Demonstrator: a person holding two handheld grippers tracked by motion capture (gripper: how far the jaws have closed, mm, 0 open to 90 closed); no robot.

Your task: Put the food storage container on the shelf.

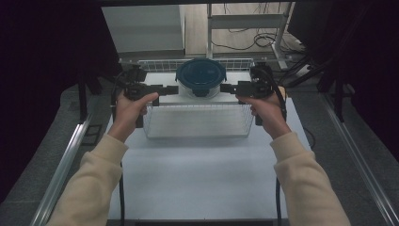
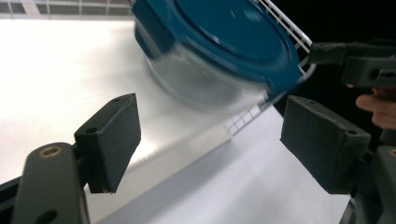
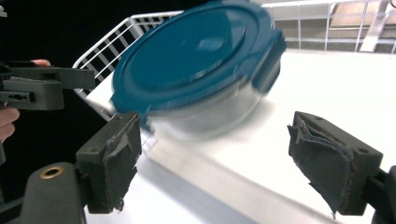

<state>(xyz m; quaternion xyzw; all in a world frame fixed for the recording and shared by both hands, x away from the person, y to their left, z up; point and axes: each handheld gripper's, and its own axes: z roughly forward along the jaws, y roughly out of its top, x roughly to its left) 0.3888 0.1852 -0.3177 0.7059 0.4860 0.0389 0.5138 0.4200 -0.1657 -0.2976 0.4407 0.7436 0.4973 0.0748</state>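
**Both grippers clear of container**

Container (image 1: 201, 80), blue lid, clear body, sits in wire basket (image 1: 197, 127) at its far end, on the table (image 1: 197, 179). L gripper (image 1: 170, 89) and R gripper (image 1: 227, 88) flank it, one per side. Jaws apart on both, nothing btw pads, no contact w/ container.

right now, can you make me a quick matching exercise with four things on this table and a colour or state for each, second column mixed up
Column one:
1. container lid
2. wire basket
3. left claw
4. table top

Column two:
a. white mesh walls, holds the container
b. plain pale surface under the basket
c. dark blue, round
d. jaws open, beside the container, gripping nothing

Pairs: 1-c, 2-a, 3-d, 4-b

The right claw stands open on the container's other side, likewise apart from it.
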